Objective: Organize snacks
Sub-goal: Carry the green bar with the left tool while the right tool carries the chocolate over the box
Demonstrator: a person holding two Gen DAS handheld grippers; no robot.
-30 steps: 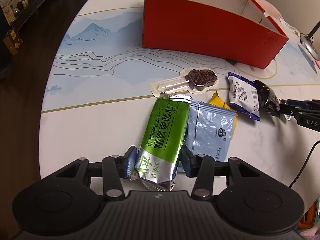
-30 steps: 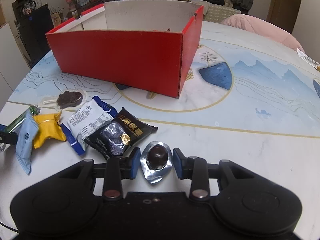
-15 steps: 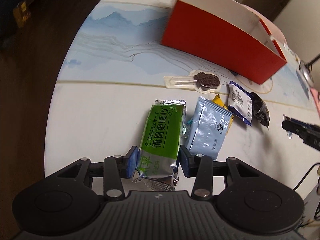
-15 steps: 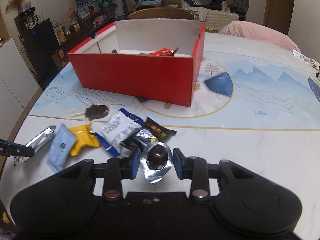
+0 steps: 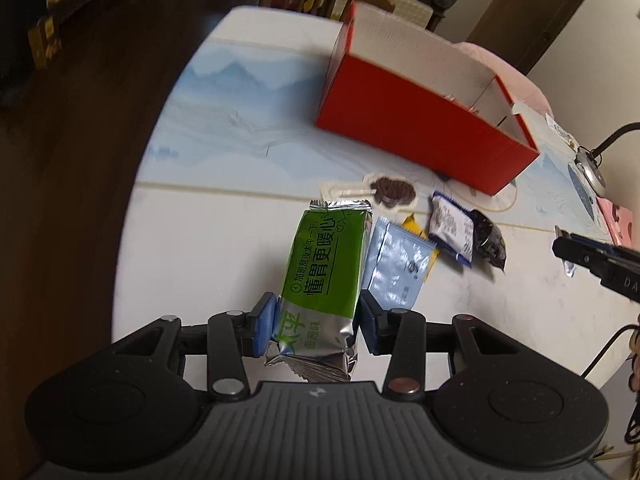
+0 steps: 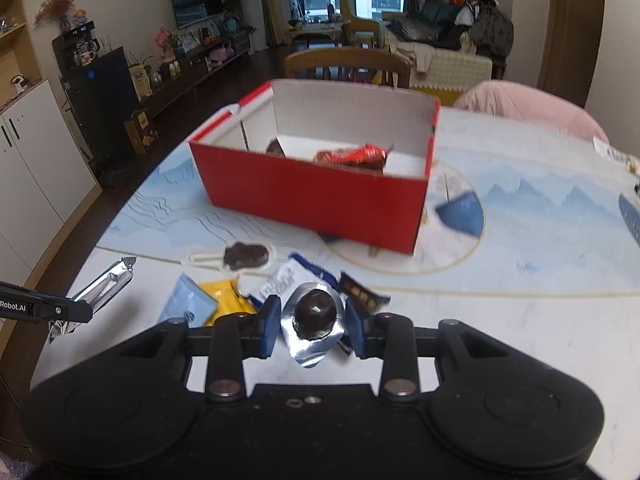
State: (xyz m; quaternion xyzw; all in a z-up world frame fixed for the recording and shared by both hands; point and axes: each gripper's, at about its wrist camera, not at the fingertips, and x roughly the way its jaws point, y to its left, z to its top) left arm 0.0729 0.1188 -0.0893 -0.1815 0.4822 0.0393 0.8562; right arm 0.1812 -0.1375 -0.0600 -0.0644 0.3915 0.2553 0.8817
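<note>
Far left, the left gripper [image 5: 316, 322] has its pads clamped on the silver end of a green snack pack [image 5: 326, 264], lifted off the table [image 5: 208, 248]. Just right of it, still lying flat: a pale blue packet [image 5: 396, 266], a yellow one [image 5: 420, 236], a chocolate lollipop [image 5: 392, 192], a white-blue packet [image 5: 452, 228] and a dark packet [image 5: 490, 238]. Next over, the right gripper [image 6: 311, 320] is squeezed shut on a foil-cupped chocolate ball [image 6: 314, 314], raised too. The red box [image 6: 320, 196] sits behind, a red wrapper [image 6: 352, 156] already inside.
</note>
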